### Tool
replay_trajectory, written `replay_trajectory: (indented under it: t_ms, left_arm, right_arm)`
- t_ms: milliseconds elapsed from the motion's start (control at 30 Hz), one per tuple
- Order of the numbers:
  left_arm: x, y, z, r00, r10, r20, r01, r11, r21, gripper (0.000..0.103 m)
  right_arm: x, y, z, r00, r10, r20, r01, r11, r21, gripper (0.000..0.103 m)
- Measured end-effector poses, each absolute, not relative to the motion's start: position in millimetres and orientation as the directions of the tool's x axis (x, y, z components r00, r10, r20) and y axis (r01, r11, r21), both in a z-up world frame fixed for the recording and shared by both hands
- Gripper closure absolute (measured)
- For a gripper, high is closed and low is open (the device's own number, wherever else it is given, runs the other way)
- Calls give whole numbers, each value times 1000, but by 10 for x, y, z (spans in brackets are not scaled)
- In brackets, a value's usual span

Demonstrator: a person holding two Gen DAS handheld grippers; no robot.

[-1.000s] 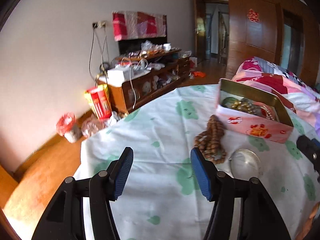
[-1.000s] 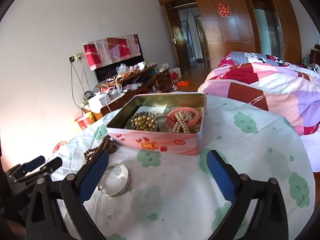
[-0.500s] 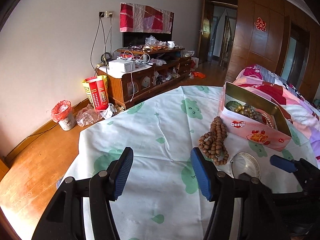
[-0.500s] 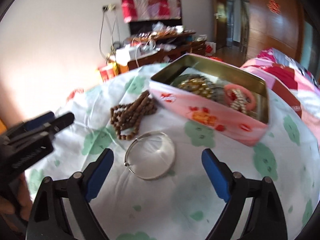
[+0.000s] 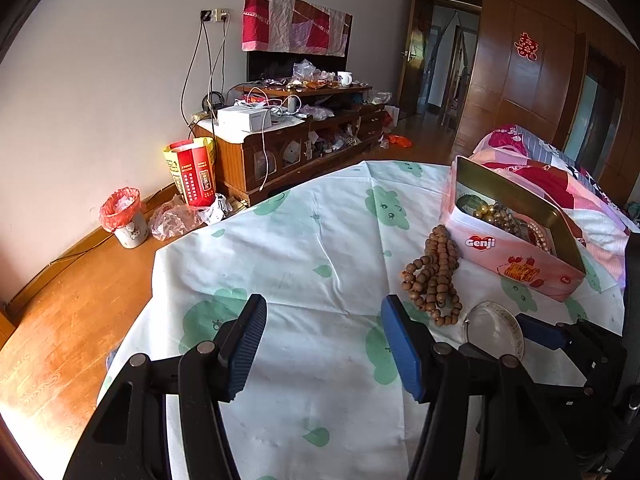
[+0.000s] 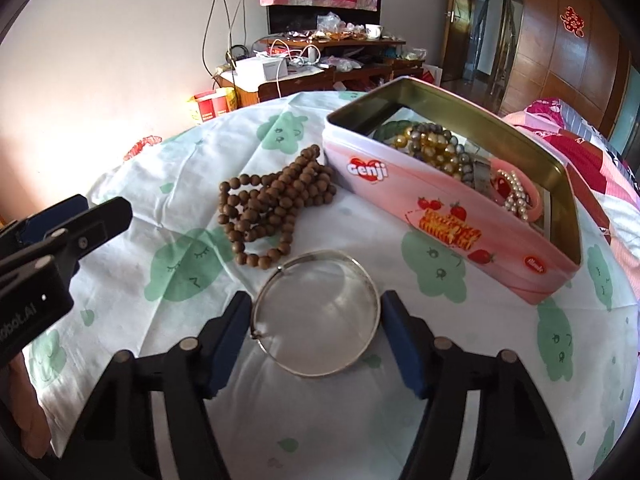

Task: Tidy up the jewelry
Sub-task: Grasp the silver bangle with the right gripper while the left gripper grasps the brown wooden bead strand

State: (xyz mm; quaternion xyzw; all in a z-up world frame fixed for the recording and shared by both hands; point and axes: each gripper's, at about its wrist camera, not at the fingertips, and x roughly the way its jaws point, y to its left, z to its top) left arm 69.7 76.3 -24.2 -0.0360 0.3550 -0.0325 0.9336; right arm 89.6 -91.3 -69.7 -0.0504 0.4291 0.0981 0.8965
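Note:
A silver bangle (image 6: 320,255) lies on the cloth-covered table (image 6: 192,128). My right gripper (image 6: 316,312) straddles it, and its jaws are closing with a blue pad close on each side of the ring. Just beyond lie wooden prayer beads (image 6: 272,204) in a heap. An open pink tin (image 6: 440,200) at the right holds pearls and other pieces. My left gripper (image 5: 322,308) hovers open over bare cloth, left of the beads (image 5: 434,276), with nothing between its fingers. Its tips also show in the right wrist view, the left gripper (image 6: 96,208) at the far left.
The table's rounded edge drops to a wood floor (image 5: 72,320) on the left. A cluttered TV cabinet (image 5: 288,140) and a red-lined bin (image 5: 124,220) stand by the wall. A bed with a patchwork quilt (image 5: 560,184) lies behind the tin (image 5: 516,256).
My right gripper came down and left from in front of the tin to the bangle, rolled, and narrowed its jaws around it. The left gripper stayed in place, tilting slightly.

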Motion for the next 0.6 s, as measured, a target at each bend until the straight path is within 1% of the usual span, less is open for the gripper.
replay_trajectory:
  t_ms: [100, 167, 300, 367, 467, 600]
  left_arm:
    - [711, 733, -248, 735, -110, -669, 63, 994, -94, 43]
    - [720, 676, -249, 727, -128, -674, 95, 992, -86, 43]
    - [767, 432, -223, 705, -223, -673, 241, 968, -68, 43]
    - [840, 317, -217, 680, -263, -684, 294, 953, -74, 43]
    - [1005, 154, -192, 650, -303, -697, 338, 937, -91, 43]
    - [1299, -21, -235, 625, -301, -720, 338, 936, -99, 43]
  right_arm:
    - [857, -930, -690, 615, 137, -777, -227, 974, -7, 34]
    - [838, -989, -658, 625, 167, -762, -219, 975, 34, 34]
    - [727, -1210, -521, 703, 222, -675, -181, 974, 132, 34]
    - [674, -1287, -469, 735, 210, -645, -153, 978, 144, 34]
    - [626, -1391, -392, 783, 144, -606, -83, 988, 128, 34]
    - [610, -1558, -314, 823, 76, -563, 4, 990, 140, 34]
